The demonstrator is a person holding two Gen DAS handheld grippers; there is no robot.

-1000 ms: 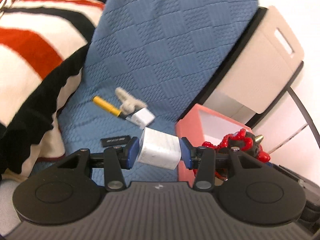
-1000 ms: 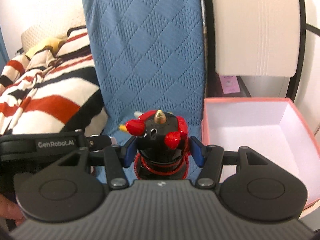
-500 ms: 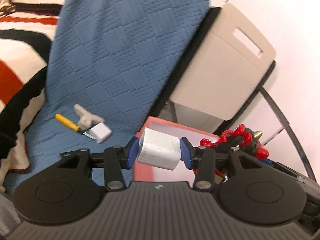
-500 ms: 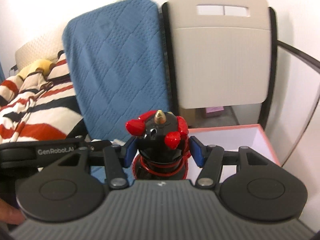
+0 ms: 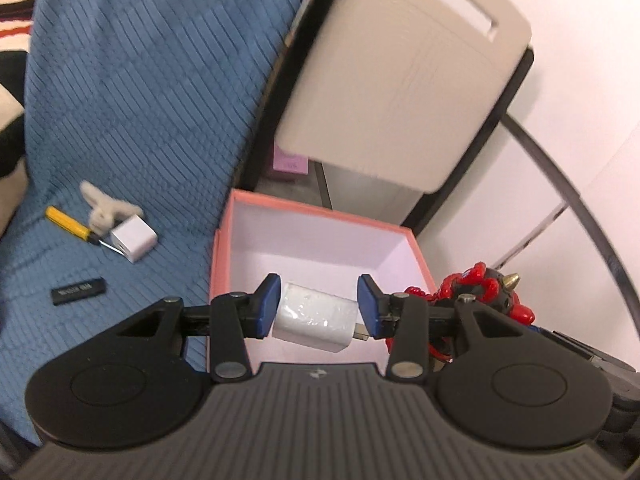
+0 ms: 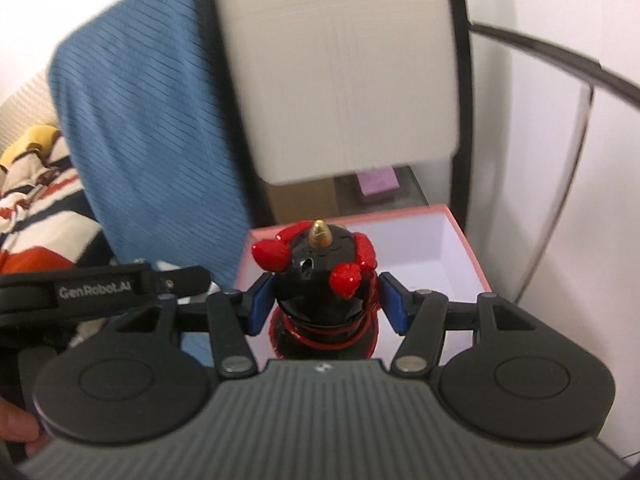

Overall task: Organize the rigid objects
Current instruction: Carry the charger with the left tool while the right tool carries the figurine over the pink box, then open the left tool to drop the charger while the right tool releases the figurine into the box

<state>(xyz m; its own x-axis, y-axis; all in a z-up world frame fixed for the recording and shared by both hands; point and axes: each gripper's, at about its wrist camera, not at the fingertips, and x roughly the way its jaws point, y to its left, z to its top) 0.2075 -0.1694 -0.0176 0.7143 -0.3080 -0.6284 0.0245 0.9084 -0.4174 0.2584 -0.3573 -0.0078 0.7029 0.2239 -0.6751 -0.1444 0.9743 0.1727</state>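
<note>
- Charger block (image 5: 316, 316), white and boxy, sits crosswise between the blue pads of the left tongs (image 5: 318, 306), hanging over the open pink box (image 5: 320, 216). Its plug prongs point toward the right pad, so the pinch runs along its length; the jaws are closing on it at this moment.
- Toy figure (image 6: 320, 276), black with red knobs and a gold spike on top, stands upright between the pads of the right tongs (image 6: 322, 304). They pinch its lower body, which keeps the spiked head clear, and it hangs over the box's near left part.
- Both loads hang above the box, not in it; its white floor looks bare, so I judge a drop into it comes next.
- Left on the blue quilt (image 5: 140, 100), near the box's left wall: a small white cube plug (image 5: 133, 240), a yellow-handled tool (image 5: 68, 222), a beige clip (image 5: 102, 210) and a flat black stick (image 5: 79, 291).
- A beige folding chair (image 5: 400, 80) leans behind the box's far edge.
</note>
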